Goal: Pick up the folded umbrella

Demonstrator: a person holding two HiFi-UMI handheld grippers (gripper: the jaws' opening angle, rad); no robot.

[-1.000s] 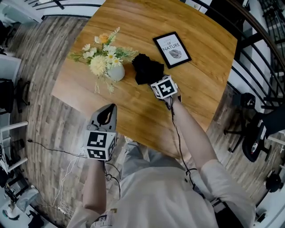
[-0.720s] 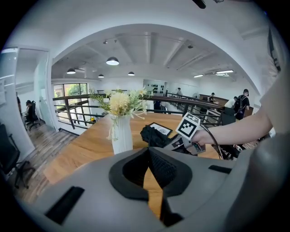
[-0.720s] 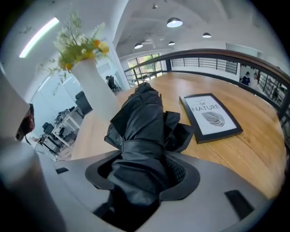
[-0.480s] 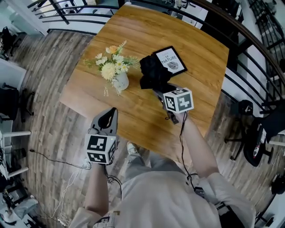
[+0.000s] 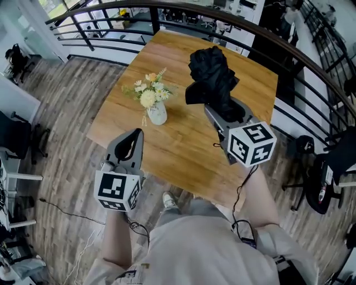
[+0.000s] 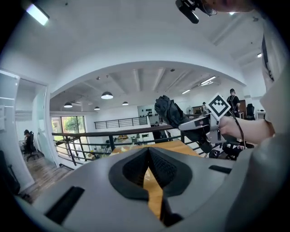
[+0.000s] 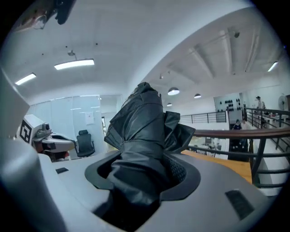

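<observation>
The folded black umbrella (image 5: 211, 72) hangs in the air over the wooden table (image 5: 183, 150), with my right gripper (image 5: 222, 108) shut on its lower part. In the right gripper view the umbrella (image 7: 138, 136) fills the space between the pads of the right gripper (image 7: 142, 170) and sticks out ahead, its crumpled fabric bundled with a strap. My left gripper (image 5: 130, 140) is off the table's near-left edge, shut and empty. In the left gripper view the left gripper (image 6: 148, 154) has its pads meeting, and the umbrella (image 6: 170, 108) and the right gripper (image 6: 199, 129) show beyond.
A white vase of flowers (image 5: 153, 103) stands on the table's left part. A dark railing (image 5: 167, 8) curves round the table's far side and right. Black office chairs (image 5: 320, 178) stand on the floor at the right. Wood-plank floor lies to the left.
My right gripper has risen well off the table with the umbrella and tipped toward level. The left gripper has also risen, still shut. The picture frame is now hidden behind the umbrella.
</observation>
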